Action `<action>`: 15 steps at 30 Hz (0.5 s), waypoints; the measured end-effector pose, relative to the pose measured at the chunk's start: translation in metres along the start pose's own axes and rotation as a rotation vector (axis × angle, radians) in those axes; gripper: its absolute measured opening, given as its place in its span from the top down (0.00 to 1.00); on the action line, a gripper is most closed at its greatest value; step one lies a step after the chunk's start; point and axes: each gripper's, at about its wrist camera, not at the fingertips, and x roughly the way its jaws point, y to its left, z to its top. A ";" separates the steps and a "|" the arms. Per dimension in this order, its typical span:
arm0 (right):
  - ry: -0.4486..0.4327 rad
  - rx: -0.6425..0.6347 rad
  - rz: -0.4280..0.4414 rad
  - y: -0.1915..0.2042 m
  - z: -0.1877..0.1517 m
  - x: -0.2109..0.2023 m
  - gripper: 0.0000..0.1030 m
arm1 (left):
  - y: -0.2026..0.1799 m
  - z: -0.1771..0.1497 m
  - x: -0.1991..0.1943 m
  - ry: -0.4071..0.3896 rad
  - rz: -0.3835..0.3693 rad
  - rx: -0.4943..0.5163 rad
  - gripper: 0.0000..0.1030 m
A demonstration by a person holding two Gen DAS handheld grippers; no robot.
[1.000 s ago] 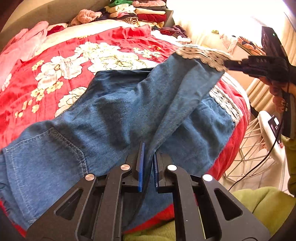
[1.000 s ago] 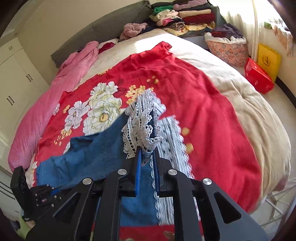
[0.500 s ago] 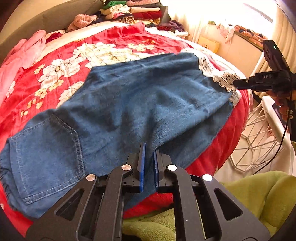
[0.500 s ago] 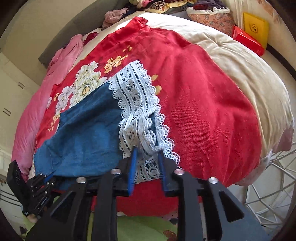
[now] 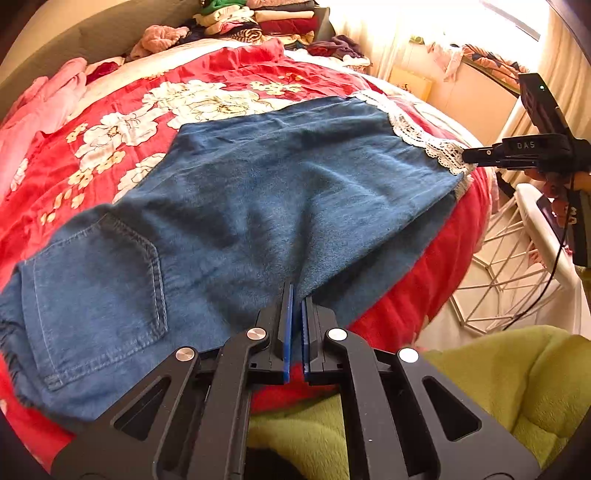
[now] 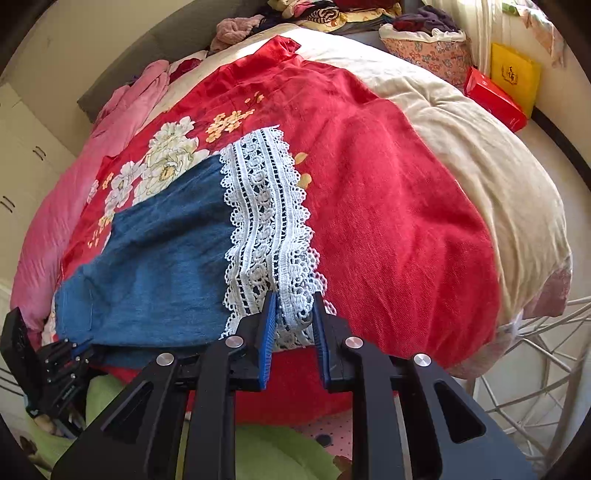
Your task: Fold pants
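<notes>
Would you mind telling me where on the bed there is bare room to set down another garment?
The widest free patch is the red blanket right of the lace hem, running out to the cream quilt. A smaller patch lies beyond the jeans, around the white flowers. The headboard end is crowded with stacked clothes, and a pink cloth lines the left.
</notes>
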 end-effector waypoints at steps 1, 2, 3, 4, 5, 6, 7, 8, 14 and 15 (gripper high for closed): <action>0.007 -0.003 -0.008 -0.001 -0.002 0.001 0.82 | -0.002 -0.001 0.000 0.005 -0.005 0.004 1.00; 0.013 -0.005 -0.017 -0.003 -0.003 0.004 0.82 | -0.003 -0.003 0.000 0.014 -0.005 0.012 1.00; 0.030 0.001 -0.030 -0.005 -0.006 0.009 0.82 | -0.006 -0.004 0.002 0.026 -0.001 0.023 1.00; 0.045 0.014 -0.032 -0.008 -0.008 0.014 0.82 | -0.007 -0.005 0.005 0.038 0.001 0.028 1.00; 0.053 0.024 -0.033 -0.011 -0.010 0.017 0.82 | -0.008 -0.007 0.008 0.051 0.002 0.032 1.00; 0.057 0.030 -0.037 -0.012 -0.011 0.019 0.82 | -0.008 -0.009 0.011 0.062 0.007 0.031 0.98; 0.055 0.036 -0.046 -0.013 -0.012 0.018 0.75 | -0.007 -0.010 0.012 0.067 0.006 0.024 0.97; 0.050 0.038 -0.066 -0.013 -0.012 0.016 0.62 | -0.007 -0.011 0.011 0.069 0.002 0.023 0.97; -0.078 -0.004 -0.117 -0.003 -0.003 -0.016 0.52 | 0.004 -0.014 -0.010 0.026 0.014 -0.023 0.65; -0.089 -0.021 -0.104 0.003 -0.002 -0.019 0.50 | 0.008 -0.015 -0.015 0.014 0.018 -0.039 0.61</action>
